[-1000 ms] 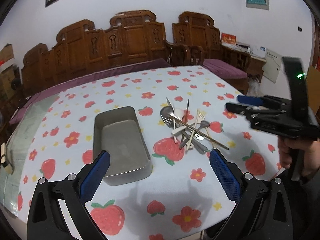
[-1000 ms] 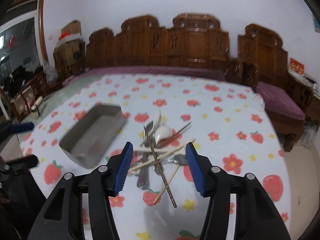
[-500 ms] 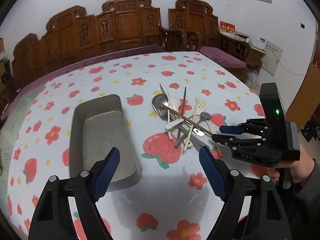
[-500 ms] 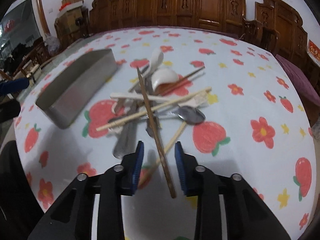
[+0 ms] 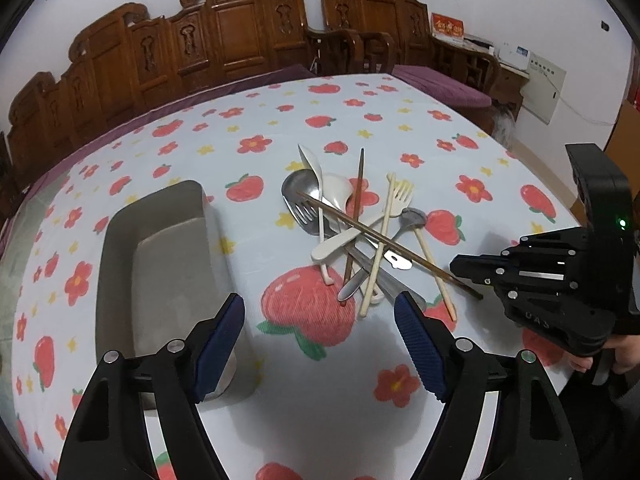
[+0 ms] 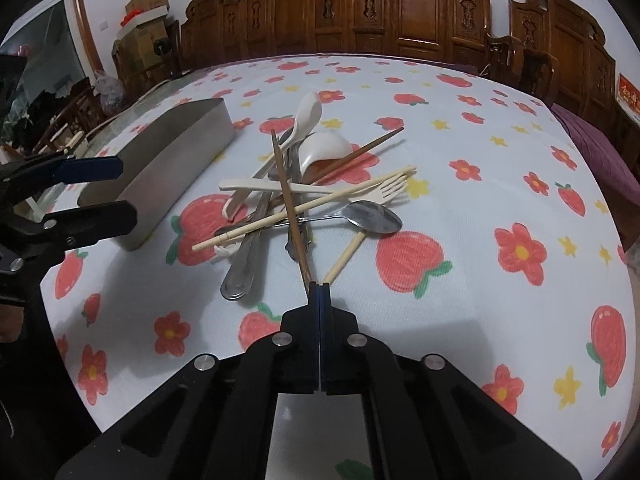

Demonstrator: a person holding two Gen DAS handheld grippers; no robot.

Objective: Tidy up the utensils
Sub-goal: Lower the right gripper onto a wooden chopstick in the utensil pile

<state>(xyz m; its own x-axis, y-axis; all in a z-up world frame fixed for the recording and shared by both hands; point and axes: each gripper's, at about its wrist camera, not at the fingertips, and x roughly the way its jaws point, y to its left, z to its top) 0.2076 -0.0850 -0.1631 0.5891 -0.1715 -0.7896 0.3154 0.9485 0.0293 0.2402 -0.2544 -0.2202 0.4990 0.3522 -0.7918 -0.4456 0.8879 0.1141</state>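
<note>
Strawberry-print desk (image 6: 460, 184); utensil pile (image 6: 304, 192) at centre, tray (image 6: 168, 168) at 9 o'clock; right tongs (image 6: 319, 285) pinching dark chopstick (image 6: 289, 204); left tongs (image 5: 320, 340) spread, empty; next, lift chopstick clear, carry to tray.

carved wooden chairs (image 5: 240, 40) | strawberry tablecloth (image 5: 320, 380) | cardboard boxes (image 6: 146, 0)

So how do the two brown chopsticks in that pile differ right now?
One brown chopstick lies on top of the pile, its near end pinched in the shut right hand-held gripper; the other brown chopstick is free. The first points away from the gripper; the second slants right, partly under the white spoon. Both are dark and slim.
</note>
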